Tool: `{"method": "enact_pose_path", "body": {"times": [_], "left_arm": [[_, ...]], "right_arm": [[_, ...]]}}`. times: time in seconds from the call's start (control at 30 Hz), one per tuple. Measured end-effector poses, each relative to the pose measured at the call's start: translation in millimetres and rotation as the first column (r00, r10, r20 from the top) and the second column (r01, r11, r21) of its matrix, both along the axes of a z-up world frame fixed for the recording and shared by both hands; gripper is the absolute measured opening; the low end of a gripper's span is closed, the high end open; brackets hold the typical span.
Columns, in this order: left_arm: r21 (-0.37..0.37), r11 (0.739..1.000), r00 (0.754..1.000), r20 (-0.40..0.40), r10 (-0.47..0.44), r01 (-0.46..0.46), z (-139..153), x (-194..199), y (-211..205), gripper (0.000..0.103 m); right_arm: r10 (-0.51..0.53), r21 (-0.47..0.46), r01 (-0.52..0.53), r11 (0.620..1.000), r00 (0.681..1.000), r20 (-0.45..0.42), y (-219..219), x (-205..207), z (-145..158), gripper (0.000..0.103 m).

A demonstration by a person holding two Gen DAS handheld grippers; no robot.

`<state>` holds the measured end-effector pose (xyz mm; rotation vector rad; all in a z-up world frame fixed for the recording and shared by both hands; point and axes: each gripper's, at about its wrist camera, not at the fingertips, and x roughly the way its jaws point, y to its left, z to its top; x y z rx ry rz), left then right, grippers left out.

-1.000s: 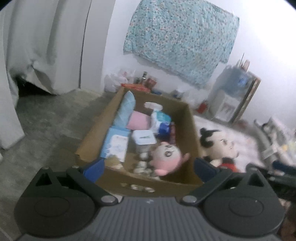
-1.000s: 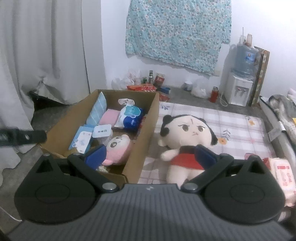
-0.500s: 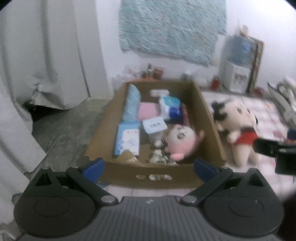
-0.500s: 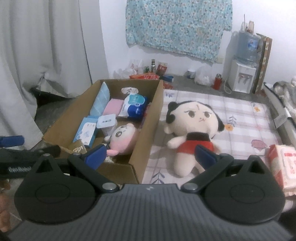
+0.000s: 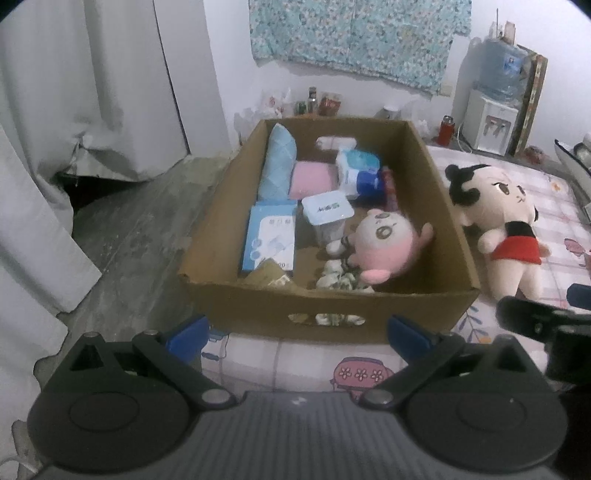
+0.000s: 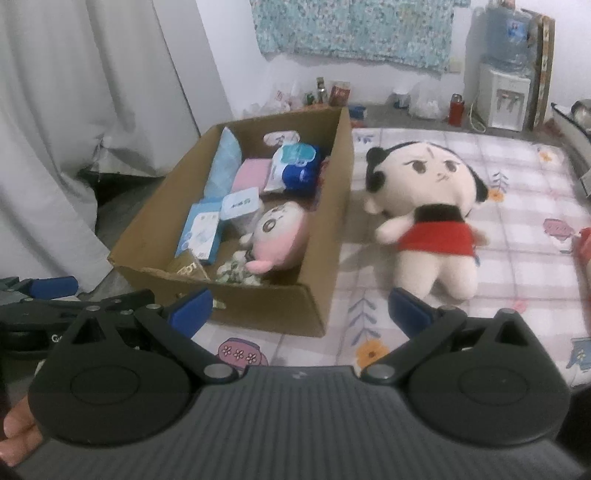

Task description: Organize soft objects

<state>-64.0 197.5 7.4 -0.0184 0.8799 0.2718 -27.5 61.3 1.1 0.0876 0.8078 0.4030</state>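
Observation:
A brown cardboard box [image 5: 325, 306] [image 6: 266, 306] stands on a patterned mat and holds a pink plush doll [image 5: 384, 243] [image 6: 280, 236], tissue packs, a blue pillow [image 5: 279, 166] and a pink pad. A bigger doll in a red dress [image 5: 506, 221] [image 6: 428, 214] lies on the mat to the right of the box. My left gripper [image 5: 297, 332] hangs open just short of the box's near wall, nothing between its fingers. My right gripper [image 6: 299, 308] is open and empty too, over the mat before the box's near right corner.
White curtains [image 5: 48, 110] hang at the left over a grey floor. A water dispenser [image 5: 491, 110] and bottles stand by the back wall under a floral cloth [image 6: 354, 29]. The checked mat [image 6: 517, 184] spreads to the right. A red-and-white pack edge [image 6: 583, 247] shows at far right.
Both grippers have drawn back toward me and shifted; the box and red-dress doll now sit farther ahead in both views. Both stayed open and empty. No object moved.

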Motion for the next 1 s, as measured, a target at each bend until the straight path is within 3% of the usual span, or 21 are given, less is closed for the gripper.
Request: {"method": "enact_pose_path", "body": {"times": [0.5,1.0], "left_arm": [[-0.002,1.0,1.0,-0.019,0.007,-0.007,-4.1,10.9,5.3,0.103],[0.008,1.0,0.999,-0.049,0.017,-0.017,-12.2,17.5,8.4,0.103]], "right_arm": [[-0.015,-0.068,0.011,0.998,0.998,-0.067,16.4,15.5,-18.4,0.102],[-0.019,-0.068,0.012,0.998,0.995,-0.097,19.5,24.3,-26.3,0.102]]}}
